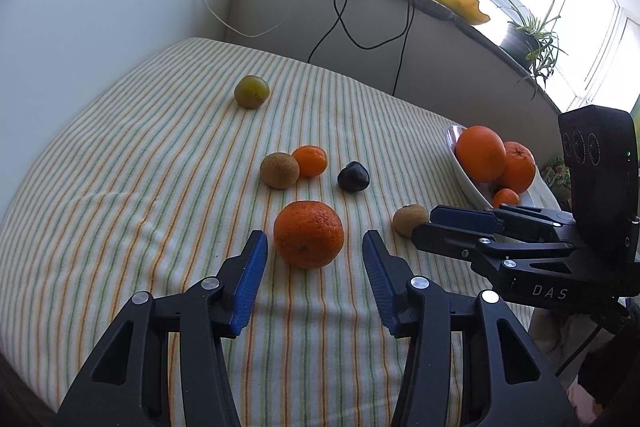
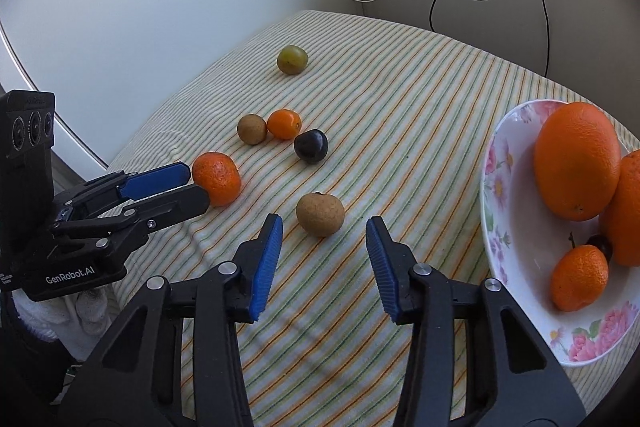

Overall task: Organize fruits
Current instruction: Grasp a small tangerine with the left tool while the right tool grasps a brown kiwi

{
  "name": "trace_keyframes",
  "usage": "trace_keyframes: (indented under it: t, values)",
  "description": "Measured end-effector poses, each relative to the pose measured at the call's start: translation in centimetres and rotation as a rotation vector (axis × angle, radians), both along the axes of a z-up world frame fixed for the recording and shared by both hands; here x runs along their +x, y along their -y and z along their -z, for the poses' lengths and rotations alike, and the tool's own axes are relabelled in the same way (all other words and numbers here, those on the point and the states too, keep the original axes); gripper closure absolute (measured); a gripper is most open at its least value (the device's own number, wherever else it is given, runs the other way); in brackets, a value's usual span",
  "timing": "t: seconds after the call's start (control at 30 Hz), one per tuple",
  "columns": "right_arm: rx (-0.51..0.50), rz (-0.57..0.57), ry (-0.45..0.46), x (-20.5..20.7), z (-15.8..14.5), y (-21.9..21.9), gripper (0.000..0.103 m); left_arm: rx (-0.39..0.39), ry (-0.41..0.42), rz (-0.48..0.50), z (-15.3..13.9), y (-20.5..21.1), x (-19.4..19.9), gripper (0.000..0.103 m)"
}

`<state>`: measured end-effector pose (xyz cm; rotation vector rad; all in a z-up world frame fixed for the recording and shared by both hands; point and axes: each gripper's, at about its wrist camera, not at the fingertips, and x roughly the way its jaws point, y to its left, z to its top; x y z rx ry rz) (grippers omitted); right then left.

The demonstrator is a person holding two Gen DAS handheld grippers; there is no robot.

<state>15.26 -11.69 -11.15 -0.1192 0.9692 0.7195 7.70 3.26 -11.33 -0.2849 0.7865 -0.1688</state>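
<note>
My left gripper (image 1: 315, 241) is open, its blue fingers on either side of a large mandarin (image 1: 308, 239) on the striped cloth; it also shows in the right wrist view (image 2: 196, 183) beside that mandarin (image 2: 217, 179). My right gripper (image 2: 324, 227) is open just in front of a brown kiwi (image 2: 320, 214); in the left wrist view it (image 1: 424, 223) reaches the same kiwi (image 1: 409, 219). A white floral bowl (image 2: 516, 227) at the right holds two oranges (image 2: 576, 161), a small mandarin (image 2: 579, 283) and a dark fruit.
On the cloth lie another kiwi (image 1: 279, 170), a small mandarin (image 1: 310, 160), a dark plum (image 1: 353, 177) and a green fruit (image 1: 251, 91). Black and white cables (image 1: 340, 15) hang from the sill behind. A plant (image 1: 532, 39) stands on the sill.
</note>
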Motion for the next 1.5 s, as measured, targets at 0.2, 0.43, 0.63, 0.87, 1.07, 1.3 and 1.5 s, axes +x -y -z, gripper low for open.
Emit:
trace_keyframes:
  t: [0.2,0.43,0.63,0.87,1.07,1.3,1.5]
  values:
    - [-0.022,-0.022,0.011,0.0,0.2,-0.8,0.064,0.006,-0.008,-0.002,0.4,-0.2,0.4,0.059]
    - [-0.039,-0.021,0.001,0.3,0.6,-1.0,0.071,-0.004,-0.009,0.010,0.7,-0.1,0.9,0.066]
    - [-0.037,-0.024,-0.004,0.6,0.7,-1.0,0.076,-0.026,-0.004,0.007,0.7,-0.3,0.7,0.066]
    - [-0.018,-0.027,0.015,0.1,0.3,-0.8,0.076,-0.026,0.008,0.008,0.2,-0.4,0.4,0.066]
    - [0.008,-0.021,0.025,-0.5,-0.5,-0.2,0.076,-0.033,0.026,0.016,-0.5,0.0,0.2,0.066]
    - [0.047,0.014,0.038,-1.3,-1.7,2.0,0.076,-0.041,0.050,0.053,-1.5,1.4,0.5,0.066]
    - [0.073,0.052,0.052,-2.2,-2.9,4.4,0.076,-0.049,0.067,0.093,-2.4,2.9,1.1,0.066]
